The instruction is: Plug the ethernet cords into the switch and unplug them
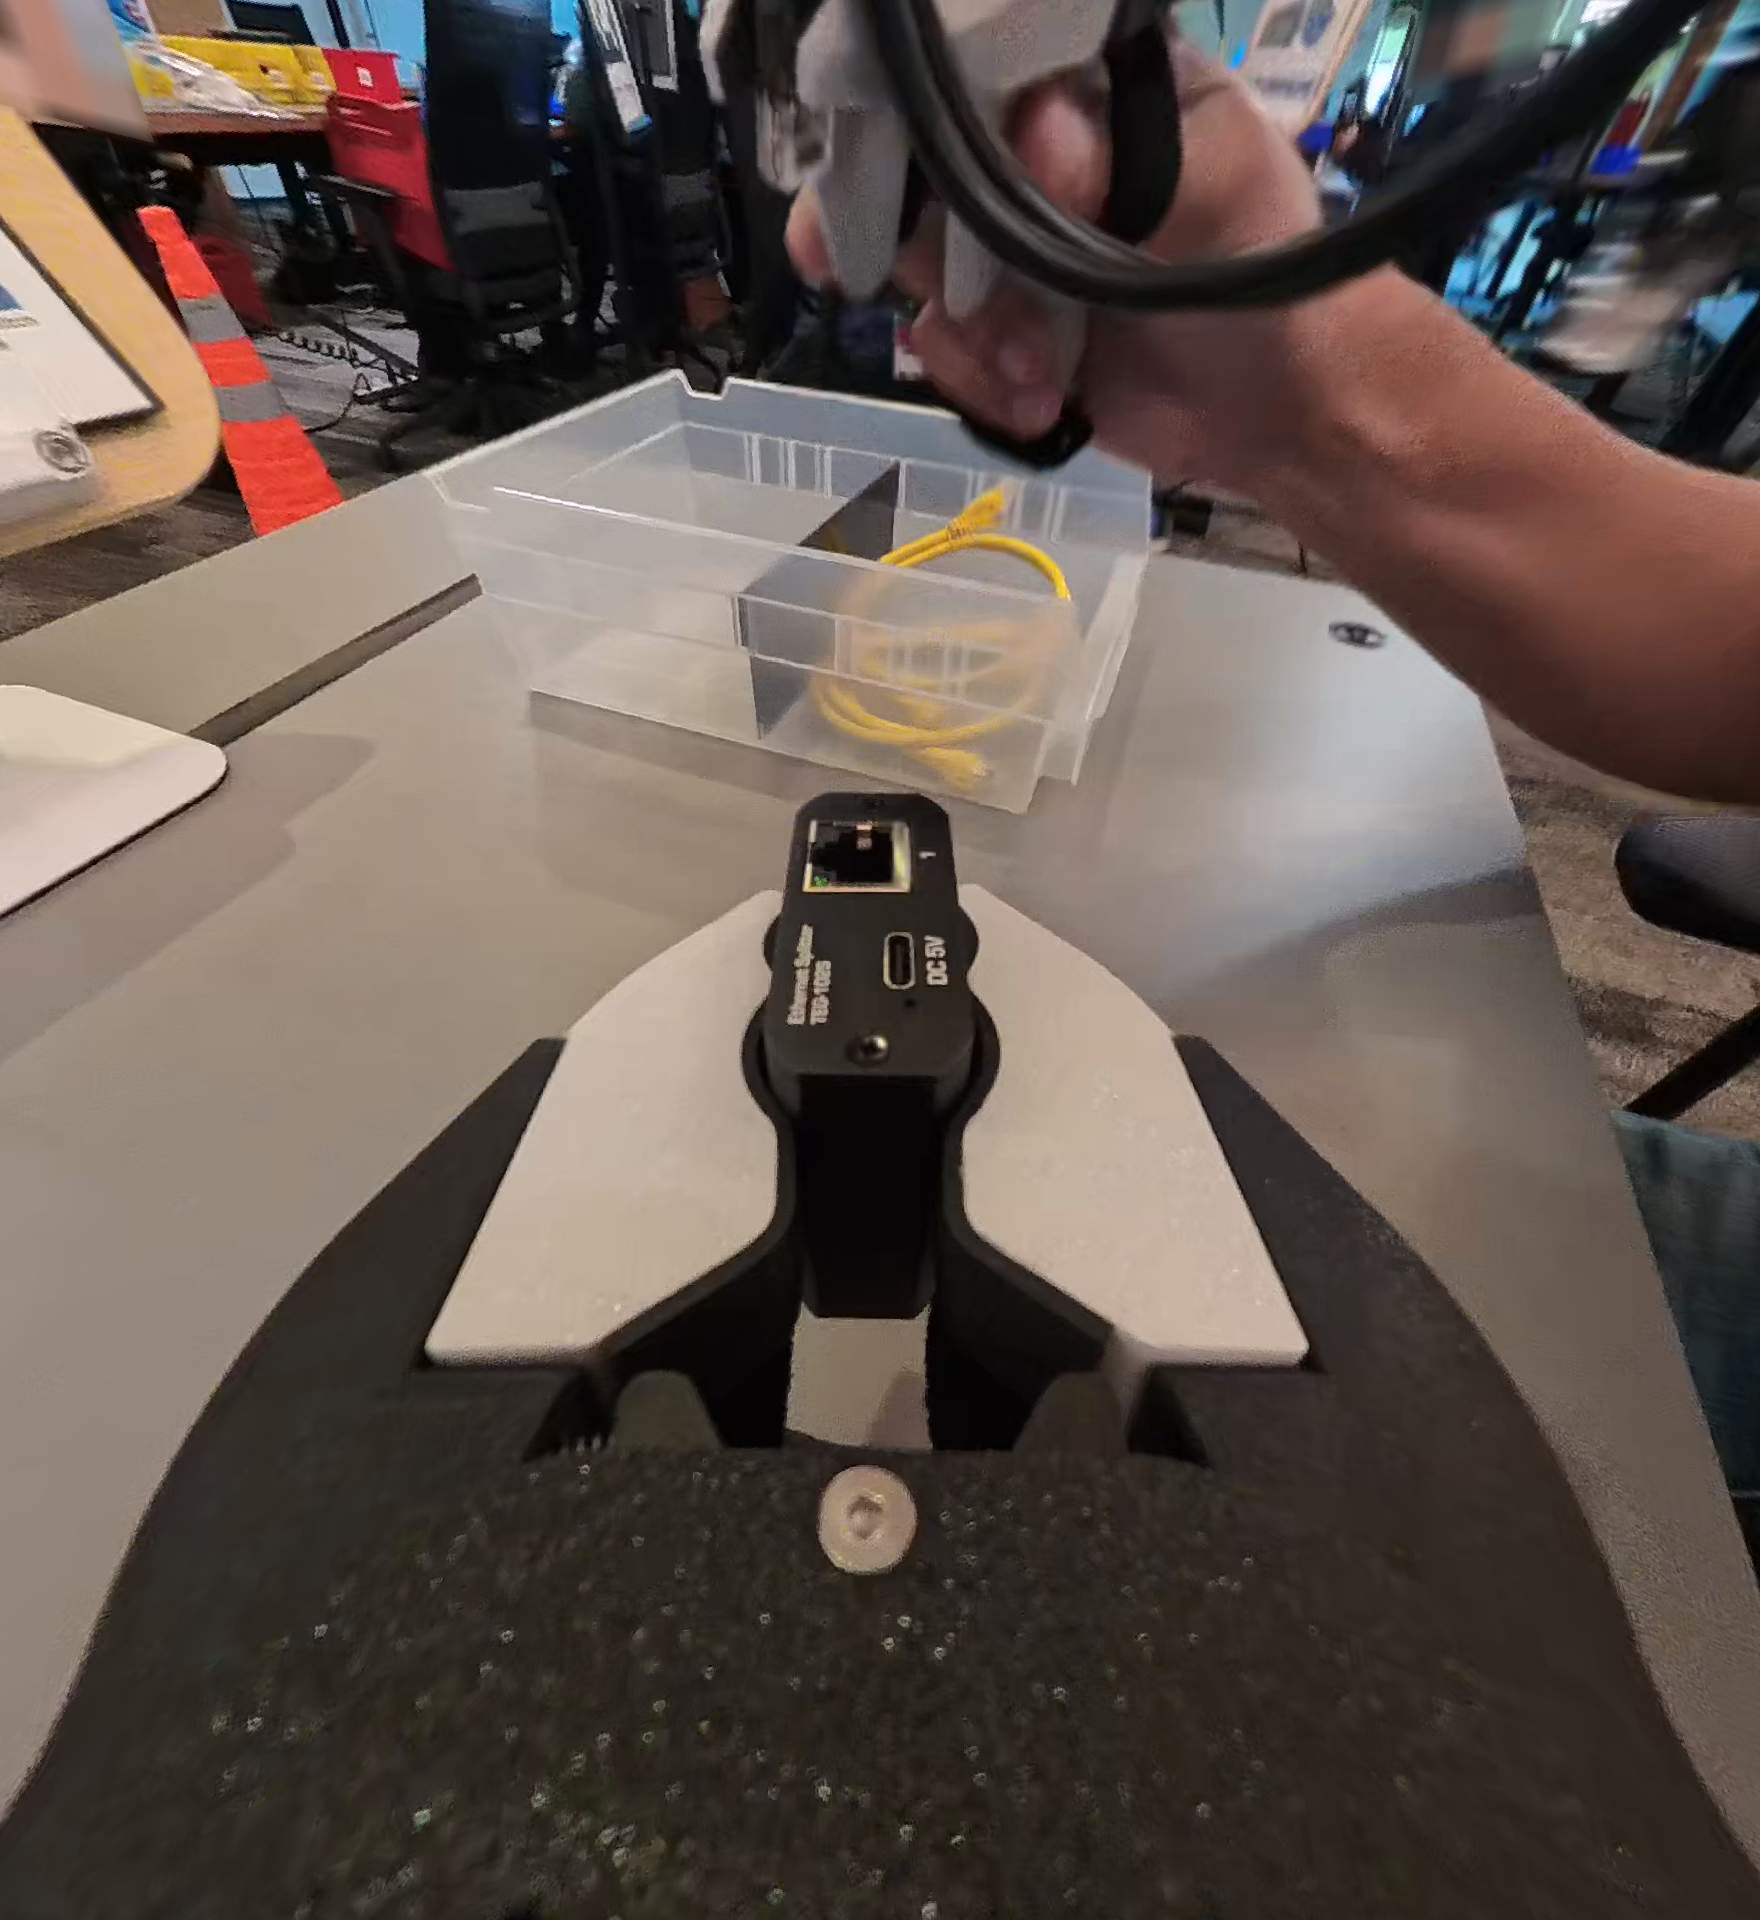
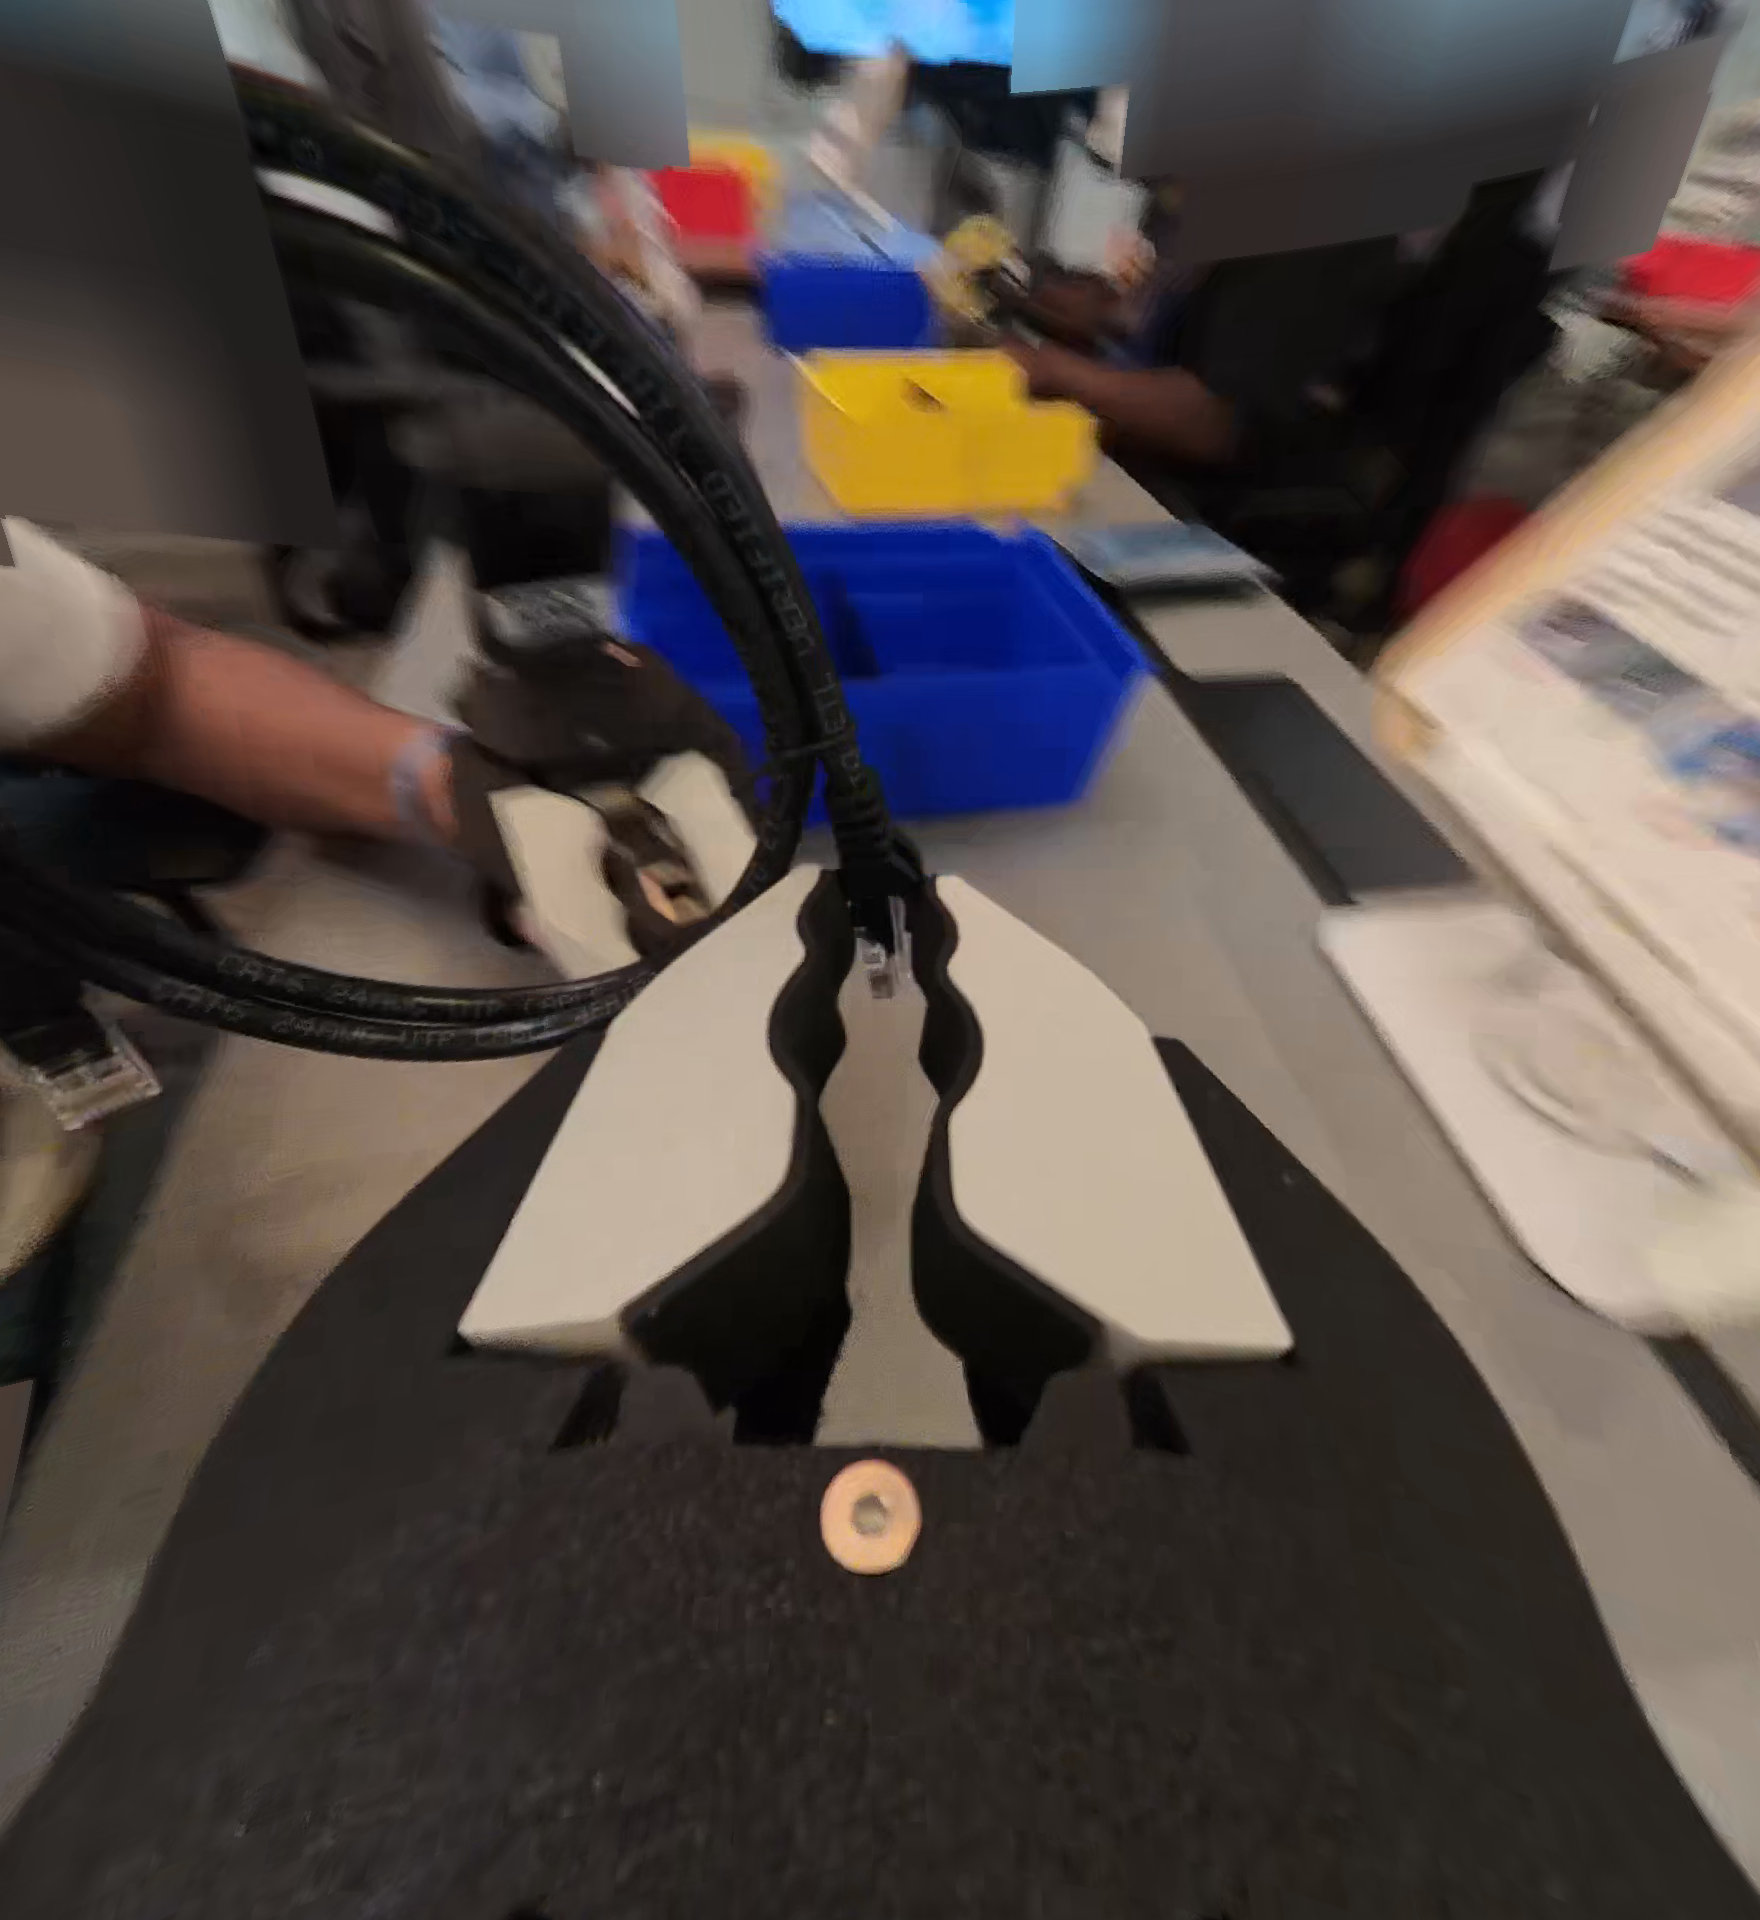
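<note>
L claw point(image 1: 871, 997) clamped on switch point(image 1: 868, 935), port up for access; R claw point(image 2: 881, 925) gripped black cord point(image 2: 860, 821) by plug, ready to insert

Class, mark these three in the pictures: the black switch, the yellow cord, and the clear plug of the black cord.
black switch point(image 1: 860, 977): left wrist view, on its top face.
yellow cord point(image 1: 943, 665): left wrist view, on the coil in the clear bin.
clear plug point(image 2: 881, 961): right wrist view, on the plug body.
</note>
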Action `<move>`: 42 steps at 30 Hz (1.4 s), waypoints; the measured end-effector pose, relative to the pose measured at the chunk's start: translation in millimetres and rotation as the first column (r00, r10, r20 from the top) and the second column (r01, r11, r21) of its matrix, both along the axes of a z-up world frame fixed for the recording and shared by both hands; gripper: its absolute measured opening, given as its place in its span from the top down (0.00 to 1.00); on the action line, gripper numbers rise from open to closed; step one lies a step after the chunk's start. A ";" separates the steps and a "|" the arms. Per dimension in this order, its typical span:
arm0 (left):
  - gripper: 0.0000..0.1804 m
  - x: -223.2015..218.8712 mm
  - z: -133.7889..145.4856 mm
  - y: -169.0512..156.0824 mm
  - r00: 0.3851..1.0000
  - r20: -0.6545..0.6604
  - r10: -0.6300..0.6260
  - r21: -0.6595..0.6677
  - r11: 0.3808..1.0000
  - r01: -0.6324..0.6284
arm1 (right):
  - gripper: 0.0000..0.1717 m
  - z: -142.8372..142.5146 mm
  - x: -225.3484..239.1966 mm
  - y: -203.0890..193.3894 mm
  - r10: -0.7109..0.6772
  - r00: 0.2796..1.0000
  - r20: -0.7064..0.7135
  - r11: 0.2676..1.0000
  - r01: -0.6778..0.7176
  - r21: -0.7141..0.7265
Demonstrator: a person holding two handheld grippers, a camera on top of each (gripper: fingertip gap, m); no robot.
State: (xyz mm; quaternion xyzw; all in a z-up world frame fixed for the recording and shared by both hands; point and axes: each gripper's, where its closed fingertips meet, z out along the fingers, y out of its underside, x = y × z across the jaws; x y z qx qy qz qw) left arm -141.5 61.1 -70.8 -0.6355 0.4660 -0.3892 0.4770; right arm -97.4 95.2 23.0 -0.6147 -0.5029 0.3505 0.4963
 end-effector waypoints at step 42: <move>0.86 3.7 36.5 -37.3 0.988 0.088 -0.127 0.452 0.889 0.074 | 0.34 -15.9 13.4 -55.2 -0.255 0.922 -0.293 0.763 0.005 -0.646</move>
